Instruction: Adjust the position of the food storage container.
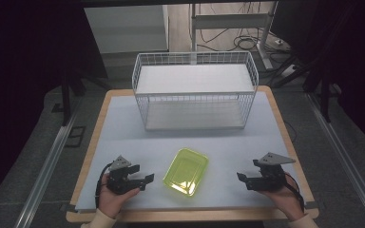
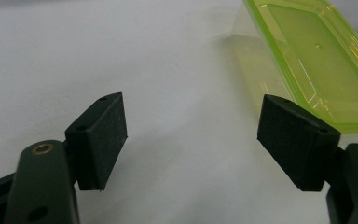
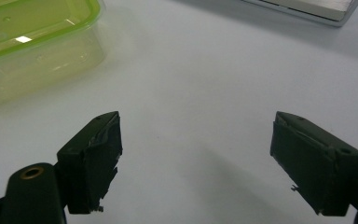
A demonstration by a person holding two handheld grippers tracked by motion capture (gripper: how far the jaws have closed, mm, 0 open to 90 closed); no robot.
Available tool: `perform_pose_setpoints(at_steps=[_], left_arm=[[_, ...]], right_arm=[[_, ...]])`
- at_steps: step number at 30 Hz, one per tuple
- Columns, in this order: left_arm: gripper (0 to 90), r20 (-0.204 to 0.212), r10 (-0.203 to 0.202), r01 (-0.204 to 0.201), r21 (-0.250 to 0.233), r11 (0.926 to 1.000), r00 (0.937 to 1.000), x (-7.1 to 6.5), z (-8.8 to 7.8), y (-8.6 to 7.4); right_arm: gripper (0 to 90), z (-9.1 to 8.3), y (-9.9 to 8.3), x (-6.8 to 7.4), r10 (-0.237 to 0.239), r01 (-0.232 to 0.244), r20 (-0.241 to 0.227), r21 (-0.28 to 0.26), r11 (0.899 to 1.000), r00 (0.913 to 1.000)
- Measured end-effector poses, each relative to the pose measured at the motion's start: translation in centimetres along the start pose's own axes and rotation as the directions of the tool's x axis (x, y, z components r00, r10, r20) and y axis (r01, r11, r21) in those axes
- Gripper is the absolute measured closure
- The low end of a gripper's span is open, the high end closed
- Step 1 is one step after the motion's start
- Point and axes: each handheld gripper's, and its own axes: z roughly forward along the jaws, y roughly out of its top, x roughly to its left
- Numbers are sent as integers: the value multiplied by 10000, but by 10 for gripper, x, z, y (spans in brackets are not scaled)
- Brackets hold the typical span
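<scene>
A translucent yellow-green plastic container (image 1: 186,171) lies on the pale table sheet (image 1: 119,128) near the front centre. It looks empty. My left gripper (image 1: 145,174) rests to its left, pointing at it, jaws wide open with nothing between them. In the left gripper view the gripper (image 2: 191,126) is open over bare sheet, and the container (image 2: 317,60) sits ahead to the upper right. My right gripper (image 1: 247,171) rests right of the container, also open. In the right gripper view that gripper (image 3: 196,149) holds nothing, with the container (image 3: 32,37) at the upper left.
A white wire basket (image 1: 195,90) with an upper shelf stands at the back centre of the table. Its base edge (image 3: 307,9) shows at the top of the right gripper view. Wooden table edges frame the sheet, and cables lie on the floor behind.
</scene>
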Motion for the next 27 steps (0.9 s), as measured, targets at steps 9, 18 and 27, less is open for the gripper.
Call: perform_pose_setpoints(at_steps=[9, 18, 27], left_arm=[[235, 35, 25, -25, -34, 10000, 10000, -3, 0, 1], [234, 10, 2, -2, -10, 10000, 10000, -1, 0, 1], [234, 47, -1, 0, 27, 10000, 10000, -1, 1, 0]], right_arm=[[278, -6, 1, 4, -520, 516, -190, -176, 9985, 9985], [828, -8, 4, 10, -1664, 1702, -1009, 309, 9849, 9809], [897, -4, 9, 36, -2549, 2670, -1945, 385, 9629, 9472]])
